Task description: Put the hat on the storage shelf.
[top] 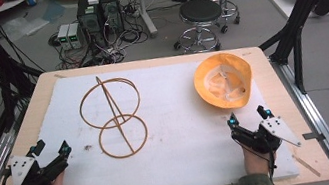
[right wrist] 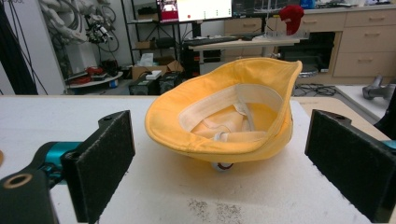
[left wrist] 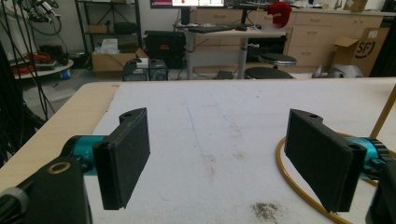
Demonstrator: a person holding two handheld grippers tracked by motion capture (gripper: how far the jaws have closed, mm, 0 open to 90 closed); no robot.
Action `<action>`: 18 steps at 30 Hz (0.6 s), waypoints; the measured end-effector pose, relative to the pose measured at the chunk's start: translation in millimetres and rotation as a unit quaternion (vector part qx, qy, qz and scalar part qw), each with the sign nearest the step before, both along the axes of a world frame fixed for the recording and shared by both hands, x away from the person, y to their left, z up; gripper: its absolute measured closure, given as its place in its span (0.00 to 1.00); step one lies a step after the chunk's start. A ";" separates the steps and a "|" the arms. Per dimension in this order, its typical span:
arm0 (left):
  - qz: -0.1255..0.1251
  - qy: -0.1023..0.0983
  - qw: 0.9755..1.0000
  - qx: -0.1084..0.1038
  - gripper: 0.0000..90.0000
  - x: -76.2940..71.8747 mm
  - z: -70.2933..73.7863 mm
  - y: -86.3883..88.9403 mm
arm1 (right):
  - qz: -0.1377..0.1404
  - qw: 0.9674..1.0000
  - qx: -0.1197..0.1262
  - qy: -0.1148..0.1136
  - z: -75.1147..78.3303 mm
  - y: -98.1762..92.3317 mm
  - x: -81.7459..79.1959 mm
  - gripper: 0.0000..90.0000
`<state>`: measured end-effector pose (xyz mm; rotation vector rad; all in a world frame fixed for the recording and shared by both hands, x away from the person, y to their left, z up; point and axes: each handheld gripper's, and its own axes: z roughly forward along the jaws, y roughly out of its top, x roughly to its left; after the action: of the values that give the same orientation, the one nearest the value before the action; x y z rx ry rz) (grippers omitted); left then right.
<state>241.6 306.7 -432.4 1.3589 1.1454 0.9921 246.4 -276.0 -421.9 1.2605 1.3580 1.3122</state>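
This is a lab — a room where people test machines. The work table (top: 257, 54) is wood with a white foam sheet (top: 180, 135) on top, and black metal frame bars (top: 295, 35) stand beside it. On the grey floor behind it sit computer boxes (top: 98, 12) with a big tangle of cables (top: 109, 48). Two round black stools (top: 200, 13) wait close by. Farther back there is a desk with screens (right wrist: 196, 8), wooden drawers (right wrist: 362, 44), shelves full of gear (left wrist: 109, 28) and cardboard boxes (left wrist: 362, 49). A white robot arm (right wrist: 70, 21) rests off to the side — not a thing you find at home.
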 end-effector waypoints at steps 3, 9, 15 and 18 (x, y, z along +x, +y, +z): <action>-0.002 0.001 1.000 0.001 0.25 0.9 -0.3 -1.4 | -0.003 1.000 0.006 -0.003 -0.5 -2.4 -1.8 0.08; -0.002 0.003 1.000 -0.006 0.25 -0.5 -0.9 1.4 | -0.012 1.000 0.019 -0.002 -0.9 -6.5 -2.0 0.08; 0.002 0.006 1.000 -0.016 0.25 -1.0 -1.9 7.2 | -0.014 1.000 0.028 -0.003 -1.2 -4.5 1.2 0.08; 0.002 0.008 1.000 -0.022 0.25 0.1 -2.6 8.4 | -0.013 0.999 0.030 -0.001 -1.5 -4.5 1.4 0.08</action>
<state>241.7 315.1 -435.0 1.3318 1.1750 0.9551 247.7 -280.5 -423.4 1.3119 1.3045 1.3446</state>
